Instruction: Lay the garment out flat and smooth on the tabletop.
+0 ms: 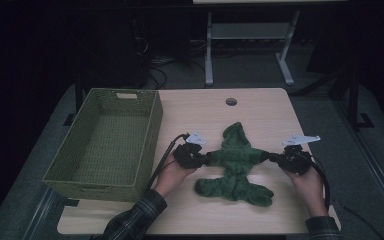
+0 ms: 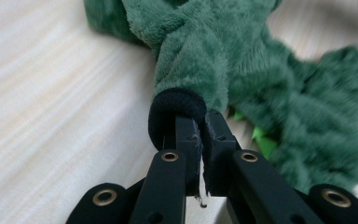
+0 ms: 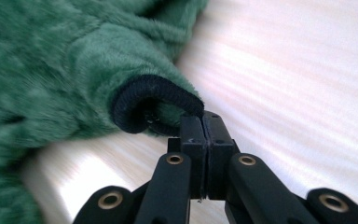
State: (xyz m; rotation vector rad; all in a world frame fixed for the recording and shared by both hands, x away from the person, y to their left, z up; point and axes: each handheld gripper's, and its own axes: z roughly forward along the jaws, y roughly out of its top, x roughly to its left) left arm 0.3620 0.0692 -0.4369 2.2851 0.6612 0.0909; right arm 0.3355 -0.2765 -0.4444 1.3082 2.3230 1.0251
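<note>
A green plush garment (image 1: 236, 162) lies spread near the middle of a pale wood-grain table (image 1: 260, 110), slightly toward the person's edge. Its long axis runs from twelve o'clock to six o'clock in the high view: a narrow rounded end points toward twelve, and two bunched, leg-like lobes lie toward six, one angled to seven and one to five. Two sleeves cross that axis, stretched toward nine and three, each ending in a dark ribbed cuff.

The left gripper (image 1: 206, 159) comes in from nine o'clock, and its jaws are pressed together on the left cuff (image 2: 177, 109); the left gripper view shows the dark band pinched between the black pads, with the fuzzy sleeve rising behind it. The right gripper (image 1: 271, 157) comes in from three o'clock, its jaws likewise closed tight on the edge of the right cuff (image 3: 151, 102), whose opening curls just to the side of the pads. A hand holds each gripper, plaid sleeves entering from six o'clock.

At nine o'clock from the garment a green woven basket (image 1: 152, 125) stands on the table's left part, its near corner over the table edge. A round cable hole (image 1: 231, 102) sits at twelve, near the far edge. Beyond the table the room is dark, with grey floor, the white legs of a second table (image 1: 209, 55) and loose cables.
</note>
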